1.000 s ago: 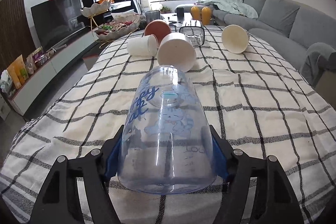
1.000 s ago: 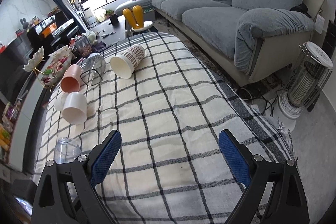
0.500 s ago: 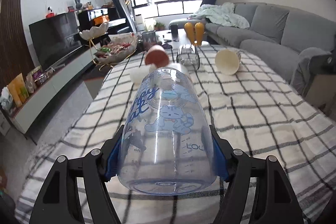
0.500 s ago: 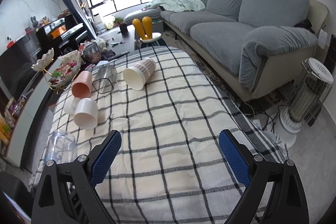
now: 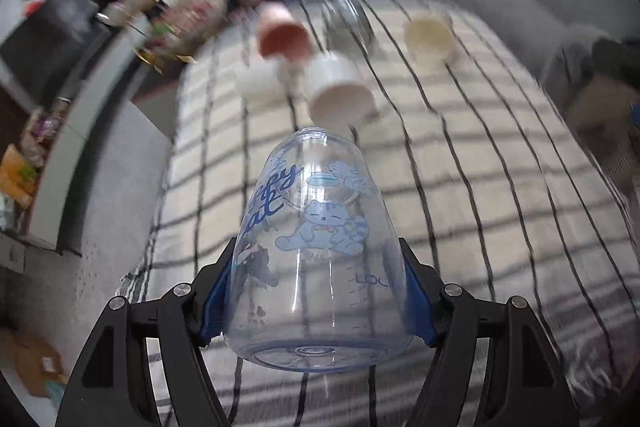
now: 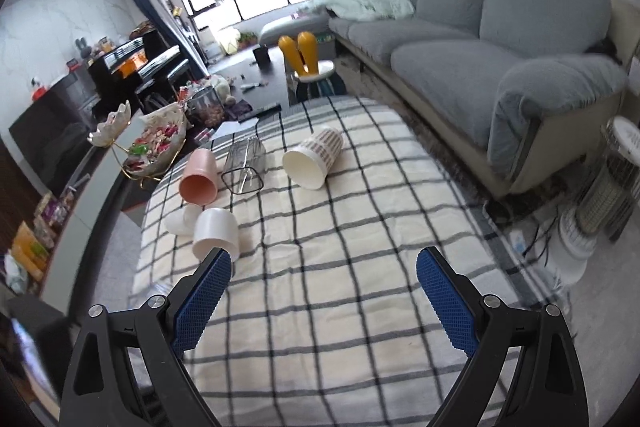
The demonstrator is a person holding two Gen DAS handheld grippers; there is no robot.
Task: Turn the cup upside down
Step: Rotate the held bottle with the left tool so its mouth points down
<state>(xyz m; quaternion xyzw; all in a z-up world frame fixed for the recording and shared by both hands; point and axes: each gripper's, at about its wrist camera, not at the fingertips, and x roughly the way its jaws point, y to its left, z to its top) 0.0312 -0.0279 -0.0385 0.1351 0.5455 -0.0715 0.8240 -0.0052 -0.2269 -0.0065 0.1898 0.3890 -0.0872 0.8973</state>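
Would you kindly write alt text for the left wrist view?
The left gripper clamps a clear cup with blue cat print, its base toward the camera, above a checked tablecloth. Other cups lie blurred beyond.

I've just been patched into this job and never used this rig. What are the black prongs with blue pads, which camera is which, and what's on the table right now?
The prongs are two handheld grippers a person carries, each with a fisheye camera looking along its fingers. In the left view, the left gripper is shut on a clear cup with a blue cat print, its base toward the camera; the background is motion-blurred. In the right view, the right gripper is open and holds nothing. On the checked tablecloth lie a pink cup, a white cup, a smaller white cup, a cream patterned cup and a clear glass container, all on their sides.
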